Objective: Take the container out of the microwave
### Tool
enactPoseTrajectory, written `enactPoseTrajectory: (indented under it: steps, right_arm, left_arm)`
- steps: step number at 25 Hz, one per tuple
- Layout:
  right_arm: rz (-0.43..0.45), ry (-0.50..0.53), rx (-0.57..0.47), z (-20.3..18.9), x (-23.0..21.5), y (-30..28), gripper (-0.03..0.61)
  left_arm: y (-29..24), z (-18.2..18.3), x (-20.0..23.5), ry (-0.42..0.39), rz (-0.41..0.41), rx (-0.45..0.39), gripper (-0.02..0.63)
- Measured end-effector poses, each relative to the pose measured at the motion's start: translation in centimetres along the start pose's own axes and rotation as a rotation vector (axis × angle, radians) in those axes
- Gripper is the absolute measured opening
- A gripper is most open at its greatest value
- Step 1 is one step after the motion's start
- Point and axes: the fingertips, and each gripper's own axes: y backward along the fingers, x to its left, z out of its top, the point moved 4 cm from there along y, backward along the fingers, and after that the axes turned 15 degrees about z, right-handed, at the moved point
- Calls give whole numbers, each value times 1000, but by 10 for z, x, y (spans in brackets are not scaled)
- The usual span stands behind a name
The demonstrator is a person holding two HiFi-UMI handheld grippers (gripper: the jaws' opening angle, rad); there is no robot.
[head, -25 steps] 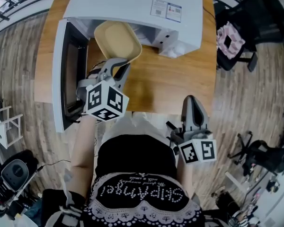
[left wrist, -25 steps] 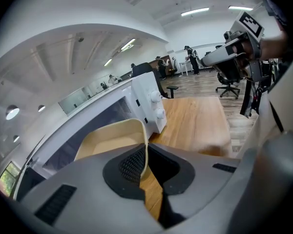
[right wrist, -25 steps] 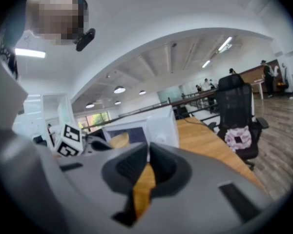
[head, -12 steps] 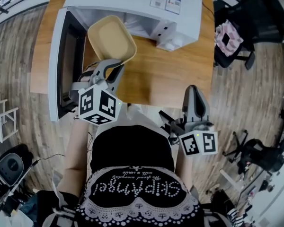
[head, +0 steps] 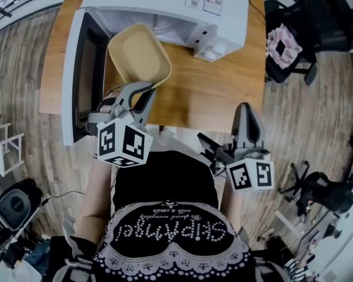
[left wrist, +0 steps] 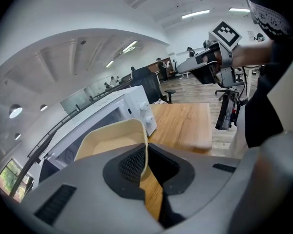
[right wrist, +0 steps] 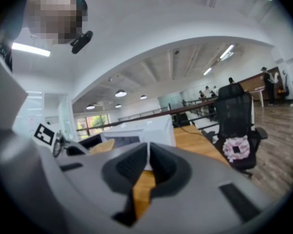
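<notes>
A shallow cream container (head: 138,54) hangs tilted just in front of the open mouth of the white microwave (head: 165,2). My left gripper (head: 136,93) is shut on its near rim. In the left gripper view that thin rim (left wrist: 144,152) runs down between the dark pads, with the container (left wrist: 112,140) rising beyond and the microwave (left wrist: 112,111) behind it. My right gripper (head: 247,111) is shut with nothing in it, over the table's near edge at the right. In the right gripper view its pads meet (right wrist: 147,162), and the microwave (right wrist: 146,128) and container (right wrist: 101,146) lie ahead.
The microwave door (head: 76,81) stands swung open at the left of the wooden table (head: 212,93). A black office chair with a pink cushion (head: 288,46) is off the table's right side. The person's body is close against the near edge.
My left gripper has drawn the container out of the microwave mouth toward the person and a little up. The right gripper has stayed about where it was.
</notes>
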Motion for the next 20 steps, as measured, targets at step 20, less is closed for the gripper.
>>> enactPoseTrajectory:
  steps: [20]
  right_arm:
    - [-20,15,-11,9,1,10,37]
  left_arm:
    - [40,10,-29,3,-78,-29,40]
